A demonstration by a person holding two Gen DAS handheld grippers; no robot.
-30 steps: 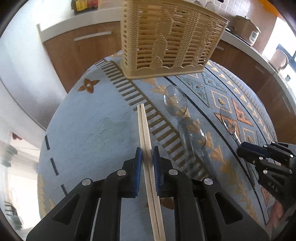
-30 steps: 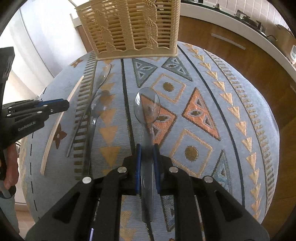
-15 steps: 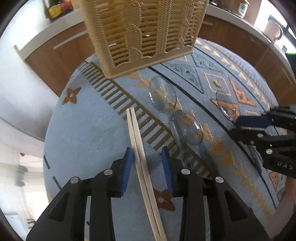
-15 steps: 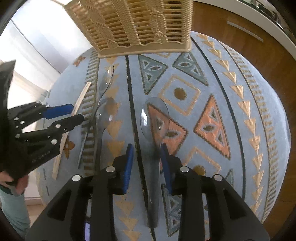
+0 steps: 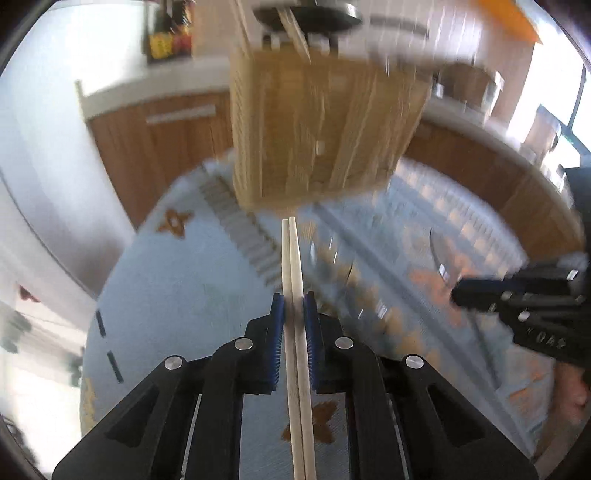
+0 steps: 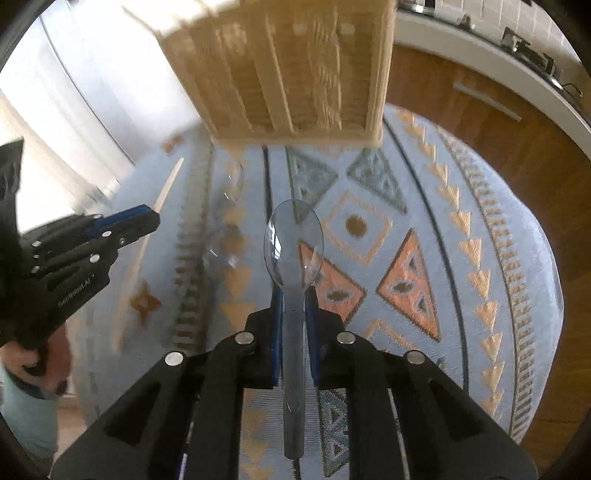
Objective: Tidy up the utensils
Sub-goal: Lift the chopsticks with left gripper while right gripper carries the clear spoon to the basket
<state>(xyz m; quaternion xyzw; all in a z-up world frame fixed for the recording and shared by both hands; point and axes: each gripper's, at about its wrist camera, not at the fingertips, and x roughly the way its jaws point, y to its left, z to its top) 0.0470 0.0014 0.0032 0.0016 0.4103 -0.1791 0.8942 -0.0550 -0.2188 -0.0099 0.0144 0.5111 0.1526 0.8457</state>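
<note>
My left gripper (image 5: 294, 306) is shut on a pair of pale wooden chopsticks (image 5: 291, 254), held lifted and pointing at the tan woven basket (image 5: 325, 129) ahead. My right gripper (image 6: 293, 302) is shut on the handle of a clear plastic spoon (image 6: 293, 243), lifted above the patterned tablecloth (image 6: 424, 229), bowl toward the basket (image 6: 295, 70). Two more clear spoons (image 6: 231, 221) lie on the cloth to the left. The left gripper also shows in the right wrist view (image 6: 125, 221), the right gripper in the left wrist view (image 5: 480, 291).
The round table has a blue cloth with orange and grey triangles. Wooden kitchen cabinets (image 5: 166, 125) with a white counter stand behind. More chopsticks stick out of the basket top (image 5: 295, 33). The view is motion-blurred.
Both grippers closed from open: the left on the chopsticks, the right on the spoon. Both have lifted their utensils off the cloth and the basket looks nearer.
</note>
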